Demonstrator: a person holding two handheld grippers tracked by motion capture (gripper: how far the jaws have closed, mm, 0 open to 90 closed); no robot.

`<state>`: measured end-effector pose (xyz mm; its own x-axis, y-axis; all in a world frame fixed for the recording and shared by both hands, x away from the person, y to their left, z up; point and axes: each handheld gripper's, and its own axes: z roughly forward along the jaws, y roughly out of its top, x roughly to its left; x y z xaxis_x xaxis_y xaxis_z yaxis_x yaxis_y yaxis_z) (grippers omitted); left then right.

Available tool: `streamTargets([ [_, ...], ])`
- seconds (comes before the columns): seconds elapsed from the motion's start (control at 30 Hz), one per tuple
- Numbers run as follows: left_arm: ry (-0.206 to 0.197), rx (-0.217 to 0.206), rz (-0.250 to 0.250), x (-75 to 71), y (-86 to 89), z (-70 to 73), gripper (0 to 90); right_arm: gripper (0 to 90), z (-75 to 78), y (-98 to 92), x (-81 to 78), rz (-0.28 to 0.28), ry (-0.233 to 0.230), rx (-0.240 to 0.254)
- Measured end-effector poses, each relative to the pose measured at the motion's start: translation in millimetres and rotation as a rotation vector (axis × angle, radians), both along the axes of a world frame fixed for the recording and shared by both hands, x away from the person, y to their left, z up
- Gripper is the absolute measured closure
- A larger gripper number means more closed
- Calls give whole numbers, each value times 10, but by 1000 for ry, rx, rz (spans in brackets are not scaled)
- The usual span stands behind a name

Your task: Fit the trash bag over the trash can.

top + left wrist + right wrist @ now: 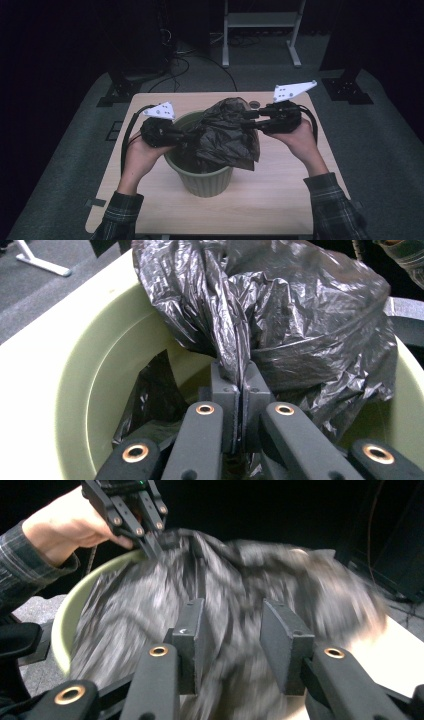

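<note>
A pale green plastic bin (205, 182) stands on the middle of the wooden table (280, 200). A crumpled black plastic bag (227, 132) bulges out of its top and hangs over the right rim. My left gripper (242, 377) is at the bin's left rim (100, 355), its jaws shut on a gathered fold of the bag (300, 315). My right gripper (232, 630) is at the bag's upper right, jaws apart, with blurred bag film (310, 585) in the gap and the pads not pressing on it. From above, the left gripper (192, 135) and right gripper (248, 120) flank the bag.
The table ends close on all sides, with grey floor around it. A white metal frame (260, 20) stands behind the table, and dark stand bases (115, 90) (347, 87) sit at the two far corners. Cables trail across the floor behind.
</note>
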<state>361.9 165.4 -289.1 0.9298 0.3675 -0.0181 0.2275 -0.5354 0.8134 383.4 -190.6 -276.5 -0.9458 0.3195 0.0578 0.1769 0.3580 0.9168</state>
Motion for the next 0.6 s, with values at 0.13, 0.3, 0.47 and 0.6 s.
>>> streamTargets([
  [0.13,1,9,0,-3,-2,-18,880,602,-75,-206,-25,-43,11,4],
  [0.3,3,10,2,-13,-5,-16,880,594,-195,-329,-7,-83,51,8],
  [0.47,5,9,-1,-18,-11,-18,880,584,-292,-360,41,-94,95,15],
  [0.6,3,9,-8,-22,-16,-17,880,715,-323,-368,78,-96,123,35],
])
